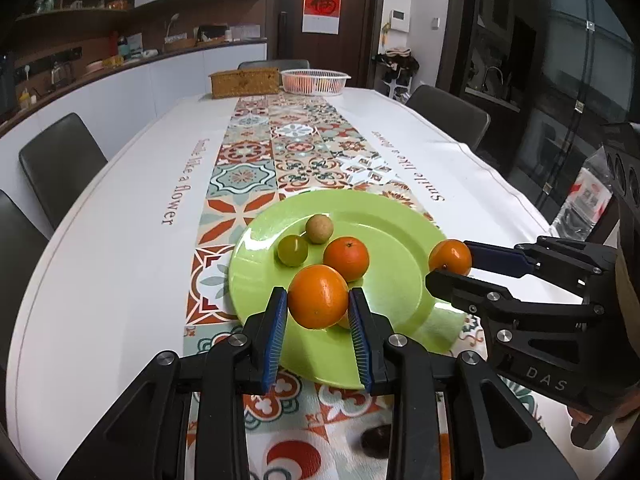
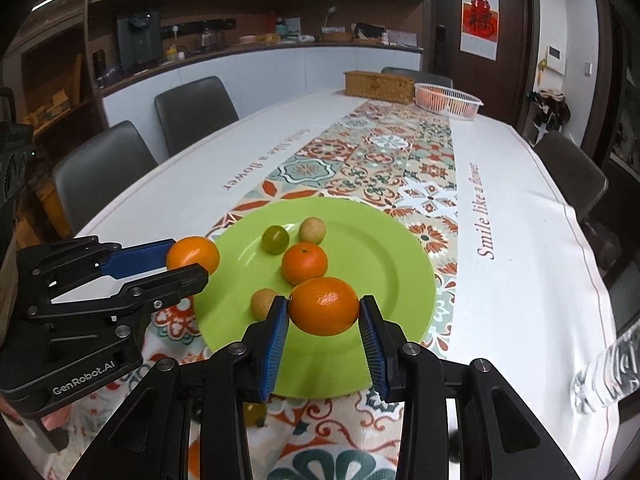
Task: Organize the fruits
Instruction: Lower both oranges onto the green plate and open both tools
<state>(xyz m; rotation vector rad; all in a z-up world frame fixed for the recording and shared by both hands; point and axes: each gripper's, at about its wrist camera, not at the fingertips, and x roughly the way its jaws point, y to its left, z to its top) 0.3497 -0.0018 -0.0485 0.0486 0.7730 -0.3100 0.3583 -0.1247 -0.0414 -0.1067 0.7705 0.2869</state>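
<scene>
I am holding a tangerine point(image 1: 318, 297) clenched in the left gripper point(image 1: 318, 312) and another tangerine point(image 2: 323, 306) in the right gripper point(image 2: 324, 320) over the green plate's point(image 1: 400, 216) near rim; released here, either may be rolling onto the tablecloth point(image 1: 120, 240).

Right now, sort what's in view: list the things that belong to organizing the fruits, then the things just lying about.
Part of the job:
- green plate
- orange in the left gripper
- orange in the right gripper
- loose mandarin
- green grape
- two tan longans
- white basket

Lying about:
- wicker box
- plastic bottle
- chairs
</scene>
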